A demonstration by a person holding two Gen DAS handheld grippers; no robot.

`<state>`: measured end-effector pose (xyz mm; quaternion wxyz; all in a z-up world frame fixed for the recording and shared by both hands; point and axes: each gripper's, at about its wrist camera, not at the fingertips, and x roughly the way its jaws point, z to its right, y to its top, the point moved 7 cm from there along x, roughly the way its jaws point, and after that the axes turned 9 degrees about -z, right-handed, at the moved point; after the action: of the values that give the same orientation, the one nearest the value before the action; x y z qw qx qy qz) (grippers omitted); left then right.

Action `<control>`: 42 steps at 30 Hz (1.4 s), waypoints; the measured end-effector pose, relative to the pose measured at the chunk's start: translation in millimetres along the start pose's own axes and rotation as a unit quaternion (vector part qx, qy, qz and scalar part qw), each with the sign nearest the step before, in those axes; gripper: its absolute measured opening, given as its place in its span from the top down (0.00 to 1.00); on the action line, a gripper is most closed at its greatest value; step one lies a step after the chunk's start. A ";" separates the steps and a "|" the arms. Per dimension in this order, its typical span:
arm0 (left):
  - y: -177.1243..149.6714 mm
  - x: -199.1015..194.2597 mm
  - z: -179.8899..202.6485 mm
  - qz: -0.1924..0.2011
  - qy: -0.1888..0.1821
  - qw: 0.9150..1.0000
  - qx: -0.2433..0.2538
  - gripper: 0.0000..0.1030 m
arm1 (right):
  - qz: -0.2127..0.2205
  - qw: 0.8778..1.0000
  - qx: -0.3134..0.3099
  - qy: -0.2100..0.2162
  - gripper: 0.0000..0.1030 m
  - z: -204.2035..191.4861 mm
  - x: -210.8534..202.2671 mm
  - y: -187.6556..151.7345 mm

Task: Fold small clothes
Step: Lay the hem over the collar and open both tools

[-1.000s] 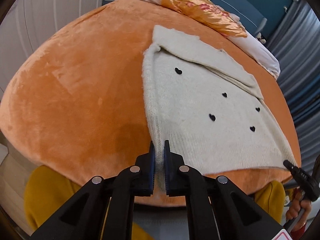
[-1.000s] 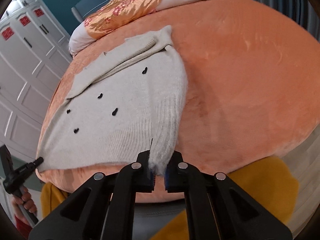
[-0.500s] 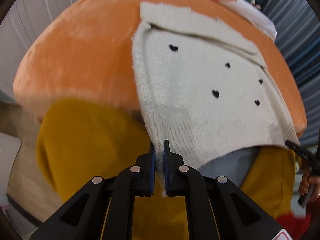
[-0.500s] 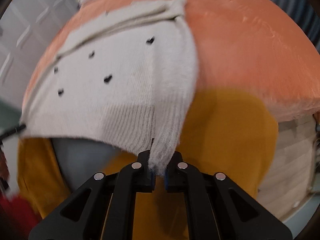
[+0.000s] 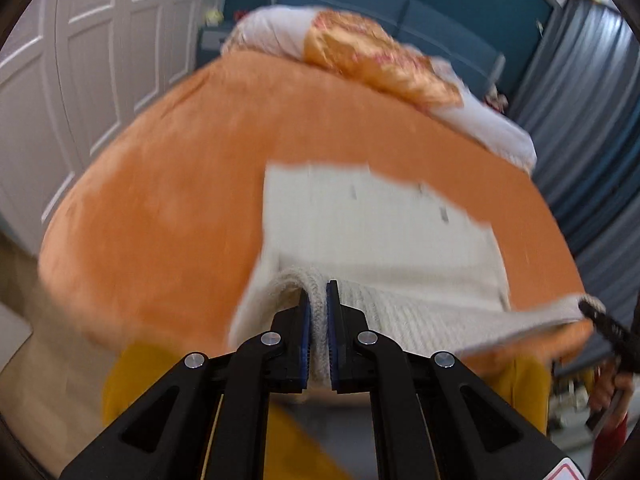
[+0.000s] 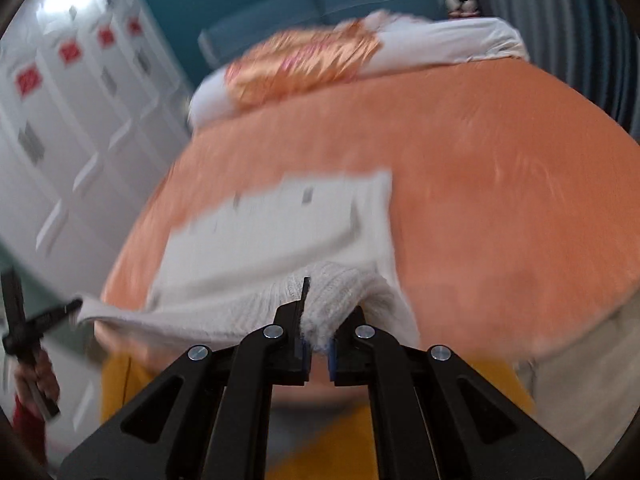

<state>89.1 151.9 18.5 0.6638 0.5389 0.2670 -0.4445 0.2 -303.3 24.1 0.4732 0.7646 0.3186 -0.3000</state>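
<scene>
A cream knit sweater (image 5: pixel 380 232) with small black heart marks lies on the orange plush bed cover (image 5: pixel 180 184); both views are motion-blurred. My left gripper (image 5: pixel 318 300) is shut on the ribbed hem at the sweater's left corner. My right gripper (image 6: pixel 320 312) is shut on the hem at the right corner of the sweater (image 6: pixel 280 224). The hem is lifted and held taut between them above the near edge of the bed. Each gripper shows at the side of the other's view, the right (image 5: pixel 600 316) and the left (image 6: pixel 40 316).
A gold and white pillow pile (image 5: pixel 380 56) sits at the far end of the bed. White wardrobe doors (image 5: pixel 60 60) stand to the left, grey curtains (image 5: pixel 592 128) to the right. A yellow sheet (image 5: pixel 132 368) hangs below the bed edge.
Both grippers have lifted the hem up and forward over the bed. The sweater's lower part has folded up, and the views have swung from the bed's side to its top.
</scene>
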 end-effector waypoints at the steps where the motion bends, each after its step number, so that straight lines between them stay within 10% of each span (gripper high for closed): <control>1: 16.7 12.2 -1.6 0.011 0.006 1.000 -0.006 0.96 | 0.008 1.000 0.017 0.007 0.96 4.3 15.7 11.6; 11: 87.6 173.1 -22.6 -0.020 0.088 0.995 -0.049 0.95 | -0.005 0.994 0.110 -0.028 0.96 39.1 160.9 65.2; 29: 114.7 240.7 -51.4 -0.017 0.099 0.992 -0.073 0.83 | -0.031 0.991 0.122 -0.036 0.93 63.5 233.6 76.5; 32: 120.6 214.1 -49.1 0.005 0.046 0.995 -0.085 0.70 | 0.010 0.994 0.104 0.023 0.73 48.7 191.4 86.6; 34: 122.0 185.7 -44.6 0.024 -0.006 0.996 -0.082 0.41 | 0.060 0.994 0.091 0.015 0.28 46.0 161.6 91.9; 36: 123.7 169.3 -44.6 0.045 -0.005 0.996 -0.073 0.23 | 0.082 0.995 0.059 0.009 0.28 45.7 139.6 93.2; 42: 118.0 198.9 -35.1 -0.033 -0.002 0.999 -0.015 0.21 | -0.015 0.997 -0.023 -0.075 0.32 46.9 185.3 74.5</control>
<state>288.9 128.1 -100.7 0.6576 0.5187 0.2902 -0.4629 164.6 -334.5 -94.5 0.5088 0.7240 0.3006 -0.3559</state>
